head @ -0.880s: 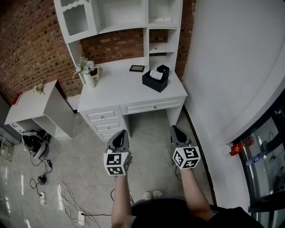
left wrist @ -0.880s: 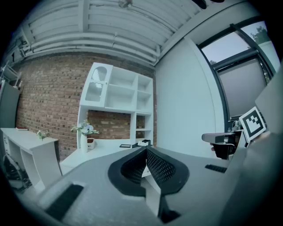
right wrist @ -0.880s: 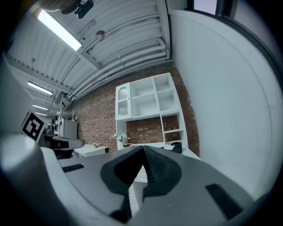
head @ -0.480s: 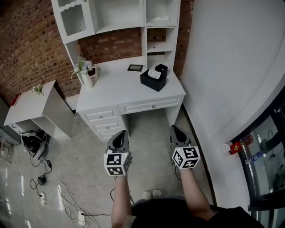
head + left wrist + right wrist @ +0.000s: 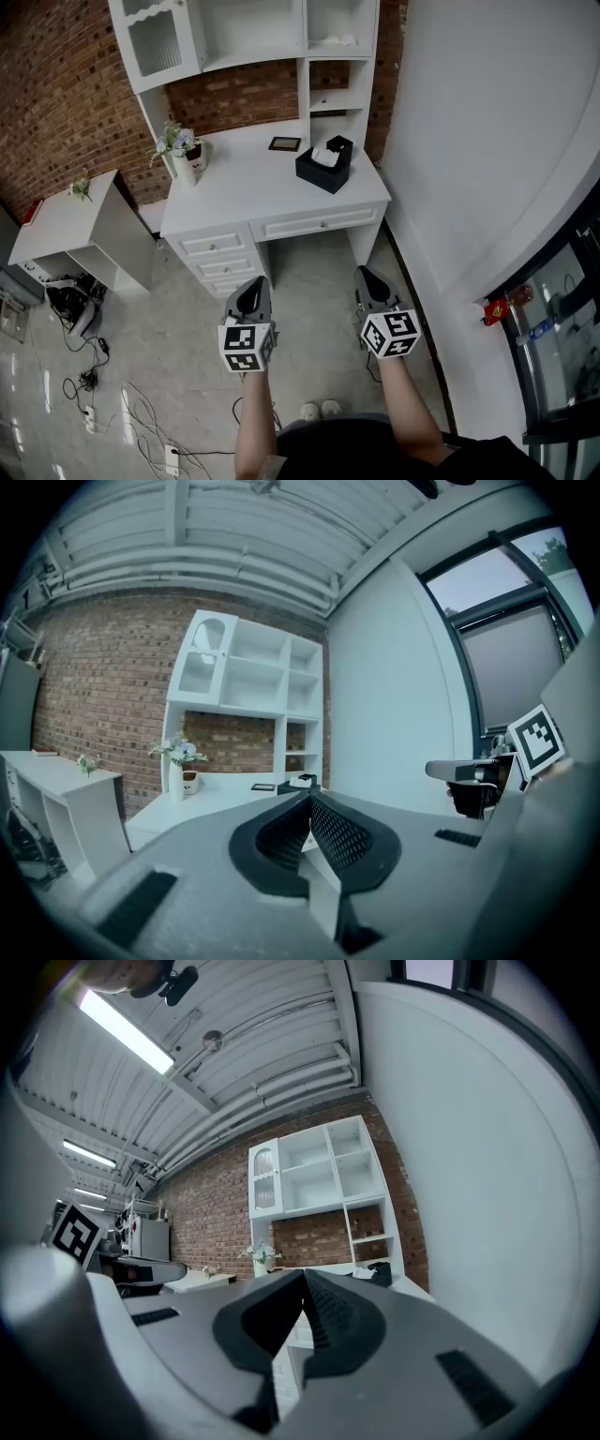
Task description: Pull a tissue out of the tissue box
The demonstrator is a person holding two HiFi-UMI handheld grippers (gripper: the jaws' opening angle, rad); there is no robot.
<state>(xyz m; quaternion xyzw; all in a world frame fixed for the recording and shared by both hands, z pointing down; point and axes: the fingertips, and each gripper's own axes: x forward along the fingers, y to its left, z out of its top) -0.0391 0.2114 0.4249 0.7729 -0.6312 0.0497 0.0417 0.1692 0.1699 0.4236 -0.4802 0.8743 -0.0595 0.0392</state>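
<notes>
A black tissue box (image 5: pixel 326 165) with a white tissue (image 5: pixel 325 155) sticking out of its top stands at the right end of the white desk (image 5: pixel 253 192). Both grippers hang well short of the desk, over the floor. My left gripper (image 5: pixel 251 283) is shut with nothing in it. My right gripper (image 5: pixel 362 273) is shut and empty too. In the left gripper view the box (image 5: pixel 302 782) shows small and far, just past the closed jaws of the left gripper (image 5: pixel 309 797). In the right gripper view the box (image 5: pixel 381 1272) sits right of the closed right gripper (image 5: pixel 305 1274).
On the desk stand a vase of flowers (image 5: pixel 180 150) at the left and a small picture frame (image 5: pixel 284 143) behind the box. A white hutch (image 5: pixel 248 37) rises above. A low white cabinet (image 5: pixel 80 230) is at the left, with cables (image 5: pixel 94 375) on the floor. A white wall (image 5: pixel 469 141) closes the right side.
The view has shifted slightly, so the desk and box sit a little lower left than before. The right gripper has drifted slightly left. Both grippers stay shut.
</notes>
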